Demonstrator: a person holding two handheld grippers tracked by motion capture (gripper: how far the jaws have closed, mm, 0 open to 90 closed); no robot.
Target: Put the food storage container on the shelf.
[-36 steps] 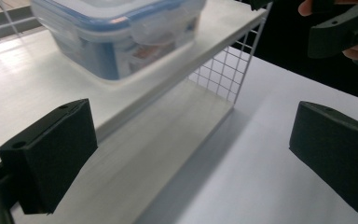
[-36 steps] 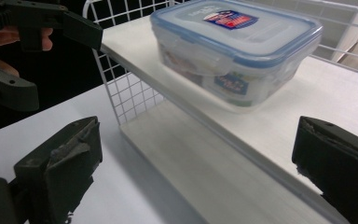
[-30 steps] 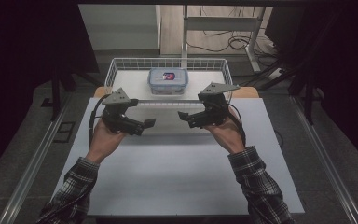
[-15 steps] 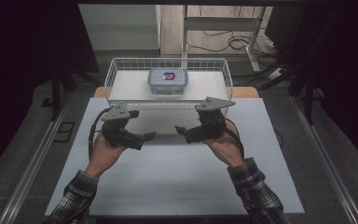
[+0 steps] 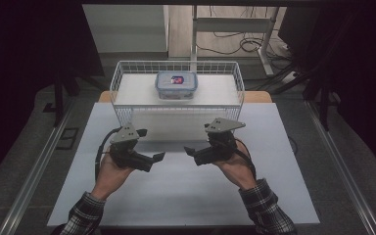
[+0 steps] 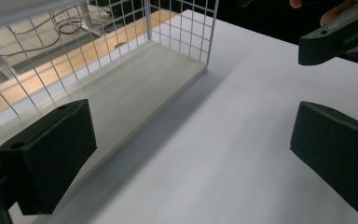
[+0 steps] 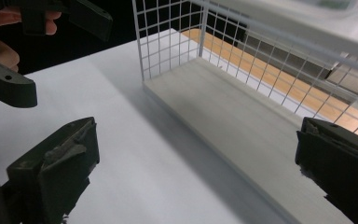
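Grippers face each other over the bare table, tips turned inward and apart, just in front of the basket. The left gripper has its jaws spread wide, as the left gripper view shows, with only tabletop between them; it holds nothing. The right gripper is likewise wide open and empty, its jaws framing the basket's near wall in the right gripper view. Neither touches anything.

The thing nearest them is the box, a clear lidded container with a blue rim that sits inside the basket toward its far side, roughly centred. It lies level, lid on, well apart from both grippers, with the wire wall between.

Holding both tools open, low and symmetrical in front of the basket looks like a ready stance: each hand is placed to go over the near wall and take the box from either side. The tall wire wall probably means any reach must go up and over rather than straight in.
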